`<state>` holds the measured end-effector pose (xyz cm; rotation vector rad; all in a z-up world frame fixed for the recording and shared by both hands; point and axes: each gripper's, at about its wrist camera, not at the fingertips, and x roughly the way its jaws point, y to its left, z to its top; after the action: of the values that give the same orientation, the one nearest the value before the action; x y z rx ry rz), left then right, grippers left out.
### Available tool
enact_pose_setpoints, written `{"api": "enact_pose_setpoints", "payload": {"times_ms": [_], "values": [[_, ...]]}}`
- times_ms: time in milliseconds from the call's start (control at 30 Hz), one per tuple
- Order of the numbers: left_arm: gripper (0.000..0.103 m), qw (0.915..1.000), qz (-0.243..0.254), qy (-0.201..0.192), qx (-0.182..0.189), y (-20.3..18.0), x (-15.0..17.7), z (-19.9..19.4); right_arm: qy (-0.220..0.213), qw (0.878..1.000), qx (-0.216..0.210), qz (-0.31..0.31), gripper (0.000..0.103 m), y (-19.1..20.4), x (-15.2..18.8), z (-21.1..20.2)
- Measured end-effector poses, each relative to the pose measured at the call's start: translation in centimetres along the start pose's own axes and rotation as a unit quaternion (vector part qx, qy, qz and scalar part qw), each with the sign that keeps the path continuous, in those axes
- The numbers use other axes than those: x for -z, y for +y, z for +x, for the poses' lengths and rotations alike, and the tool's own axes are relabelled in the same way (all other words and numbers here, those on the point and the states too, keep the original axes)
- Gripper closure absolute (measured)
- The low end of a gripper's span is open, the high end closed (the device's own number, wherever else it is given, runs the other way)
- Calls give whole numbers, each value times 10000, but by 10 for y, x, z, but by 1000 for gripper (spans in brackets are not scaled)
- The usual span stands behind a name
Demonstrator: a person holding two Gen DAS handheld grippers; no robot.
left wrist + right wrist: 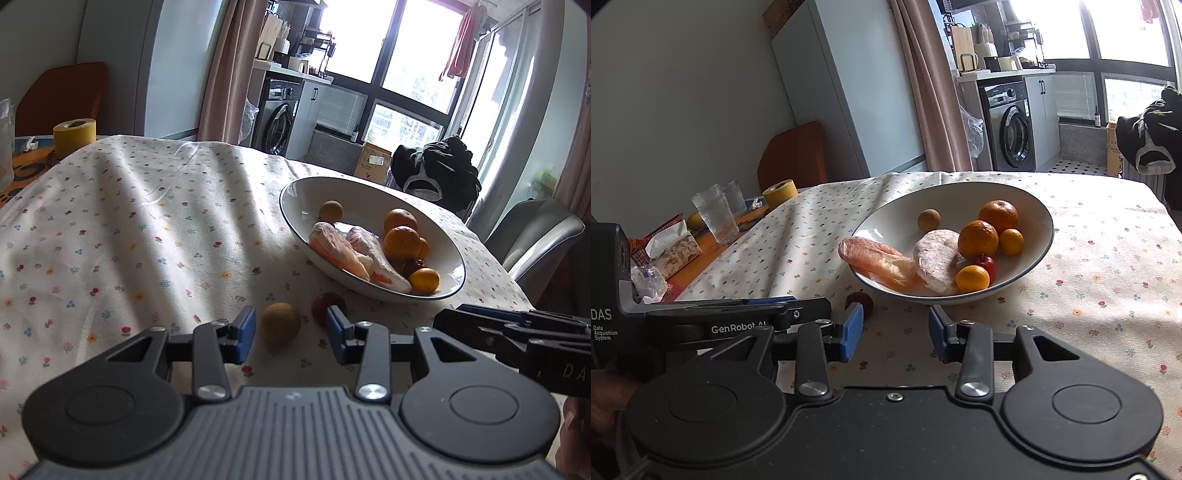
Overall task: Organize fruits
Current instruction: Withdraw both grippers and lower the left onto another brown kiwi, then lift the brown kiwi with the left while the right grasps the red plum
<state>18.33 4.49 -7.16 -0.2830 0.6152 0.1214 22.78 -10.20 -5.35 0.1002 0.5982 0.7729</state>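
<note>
A white bowl (291,195) (1030,199) on the flowered tablecloth holds oranges (402,242) (979,238), wrapped pomelo pieces (338,249) (936,258), a small brown fruit (331,211) (929,219), a red fruit (987,264) and small kumquats (425,280). On the cloth in front of the bowl lie a brown longan (280,323) and a red fruit (327,302) (862,300). My left gripper (291,332) is open, its blue pads either side of the longan. My right gripper (895,334) is open and holds nothing, just short of the bowl; the red fruit lies by its left pad.
A yellow tape roll (74,134) (780,192), drinking glasses (714,218) and a tissue pack (674,247) stand at the table's far left. A grey chair (535,236) and a dark garment (436,170) are beyond the right edge. The right gripper's body (517,332) shows at right in the left wrist view.
</note>
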Motion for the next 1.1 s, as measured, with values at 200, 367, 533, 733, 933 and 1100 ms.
{"api": "enact_pose_setpoints", "payload": {"times_ms": [200, 367, 533, 733, 933, 1100], "values": [[82, 10000, -84, 2, -44, 4, 1, 2, 61, 10000, -57, -22, 61, 3, 0, 5], [82, 9998, -188, -69, -20, 11, 0, -6, 157, 9997, -130, -102, 60, 13, -1, 17], [82, 9995, -293, -126, -7, 21, 0, -15, 241, 9994, -182, -155, 60, 22, -1, 28], [82, 9988, -455, -187, -8, 32, 0, -23, 345, 9991, -163, -180, 61, 30, -2, 41], [82, 9982, -560, -222, -20, 40, 2, -29, 420, 9989, -111, -185, 60, 36, -3, 52], [82, 9974, -653, -294, -18, 50, 3, -35, 479, 9987, 21, -175, 57, 39, -5, 62]]}}
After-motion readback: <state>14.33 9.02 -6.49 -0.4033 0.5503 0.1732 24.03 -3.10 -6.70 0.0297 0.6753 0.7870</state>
